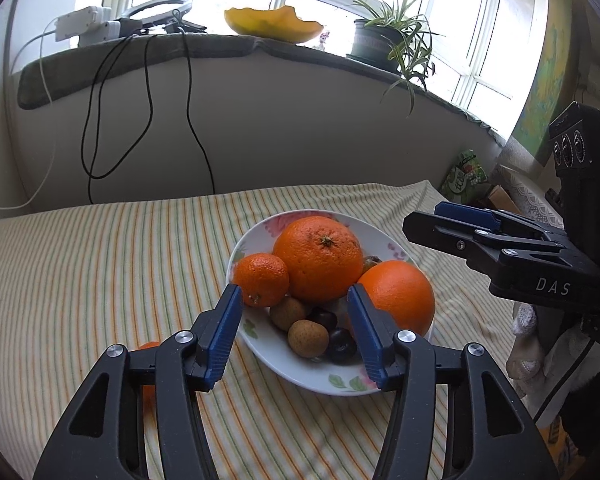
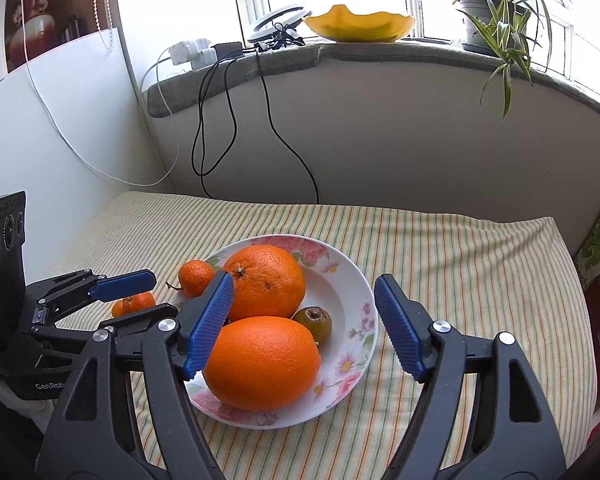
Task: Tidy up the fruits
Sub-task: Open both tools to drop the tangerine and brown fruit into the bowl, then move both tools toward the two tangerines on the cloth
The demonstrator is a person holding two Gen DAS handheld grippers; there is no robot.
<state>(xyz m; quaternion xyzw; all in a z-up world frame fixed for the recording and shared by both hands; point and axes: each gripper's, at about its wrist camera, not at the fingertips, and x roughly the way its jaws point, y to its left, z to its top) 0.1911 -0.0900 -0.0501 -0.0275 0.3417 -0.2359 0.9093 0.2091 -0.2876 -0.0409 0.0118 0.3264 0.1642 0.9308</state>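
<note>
Both jaws spread, empty. Risk: left gripper (image 1: 294, 334) nudges stacked oranges (image 1: 318, 258); they roll off plate (image 1: 276, 364).

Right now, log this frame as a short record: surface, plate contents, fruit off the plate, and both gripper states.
surface: striped cloth
container: floral plate
on plate: two large oranges, mandarin, brown longans, dark round fruits, greenish-brown fruit
off plate: small mandarin on the cloth beside the plate
left gripper: open, empty, over the plate's near edge
right gripper: open, empty
</note>
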